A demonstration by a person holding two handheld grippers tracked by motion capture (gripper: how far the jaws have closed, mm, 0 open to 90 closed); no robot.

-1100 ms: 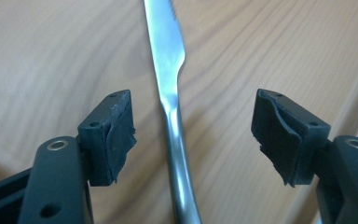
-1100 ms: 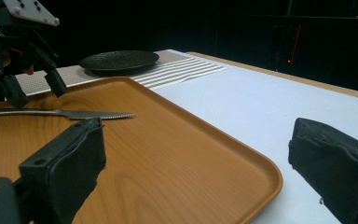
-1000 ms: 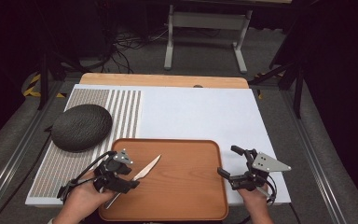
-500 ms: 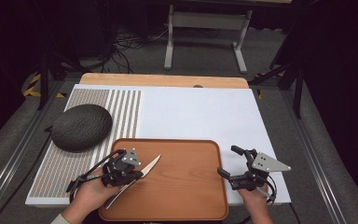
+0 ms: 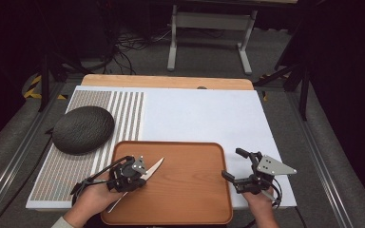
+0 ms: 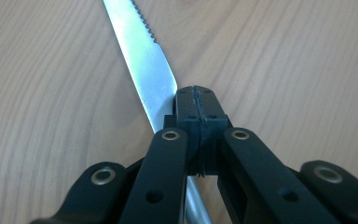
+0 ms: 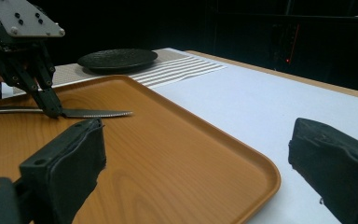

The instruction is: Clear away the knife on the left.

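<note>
A table knife (image 5: 148, 169) is gripped by the left gripper (image 5: 132, 175) on a wooden tray (image 5: 190, 190); the right gripper (image 5: 240, 167) waits open beside it.

Seen from the high view, the knife lies on the left part of the tray, blade pointing up and to the right. In the left gripper view, the fingers (image 6: 189, 112) are seen closed together where the serrated blade meets the handle, so a grip seems made, though the knife is judged not yet lifted clear of the wood. The right gripper is held off the tray's right edge over the white surface (image 5: 209, 114), its fingers (image 7: 70, 154) spread wide and holding nothing. A dark plate (image 5: 83, 128) rests on the striped mat (image 5: 123, 107) at the left. Lifting and placing the knife elsewhere appear to remain.
</note>
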